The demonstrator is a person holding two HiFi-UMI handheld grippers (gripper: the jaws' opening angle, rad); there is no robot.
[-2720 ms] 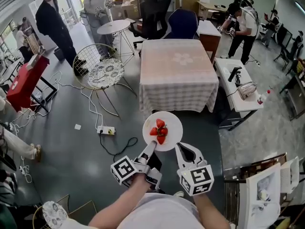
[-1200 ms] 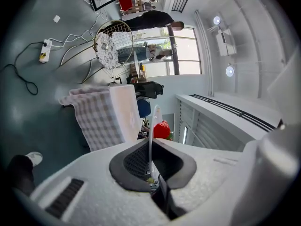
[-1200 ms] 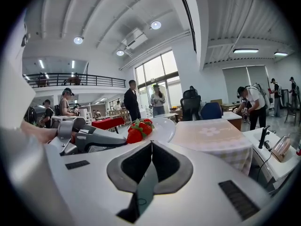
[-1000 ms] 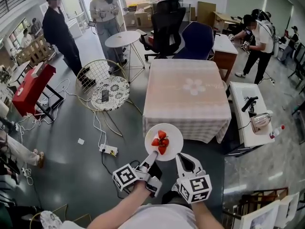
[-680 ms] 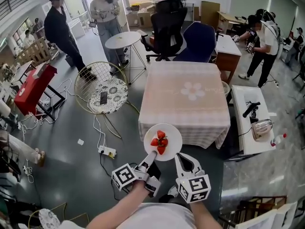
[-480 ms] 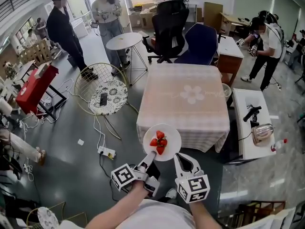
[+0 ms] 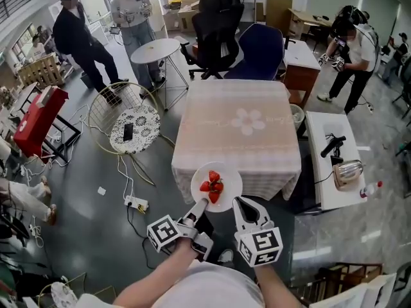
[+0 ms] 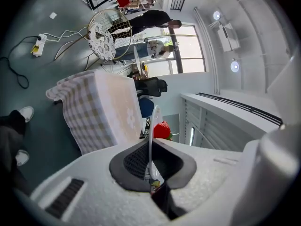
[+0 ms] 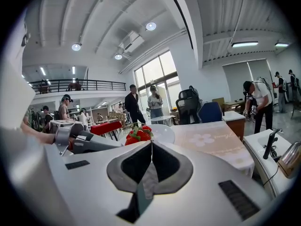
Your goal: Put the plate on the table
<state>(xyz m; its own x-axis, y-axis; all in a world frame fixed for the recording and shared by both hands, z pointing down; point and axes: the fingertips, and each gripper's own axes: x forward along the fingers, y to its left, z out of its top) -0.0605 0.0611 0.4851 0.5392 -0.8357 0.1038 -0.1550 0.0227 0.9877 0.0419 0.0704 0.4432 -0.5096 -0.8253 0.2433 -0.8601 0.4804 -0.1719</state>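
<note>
The left tool [image 7: 201, 203] pinches the near rim of the white plate [image 7: 221, 175], the rim caught edge-on between its two pads. The plate is held in the air, roughly level, just short of the bench's near edge, in front of the hanging checked cloth. A small heap of red strawberries [image 7: 211, 186] sits near the middle of the plate.

The right tool [image 7: 239, 202] is pressed together with nothing between its pads. Its tip sits just beside the plate's near right rim, and I can't tell if it touches.

The bench [image 7: 236, 124] is square under a pale checked cloth with a flower print near the centre. A black office chair [image 7: 217, 15] and a blue chair [image 7: 259, 43] stand at its far edge. A round white side table [image 7: 154, 50] stands off its far left corner.
</note>
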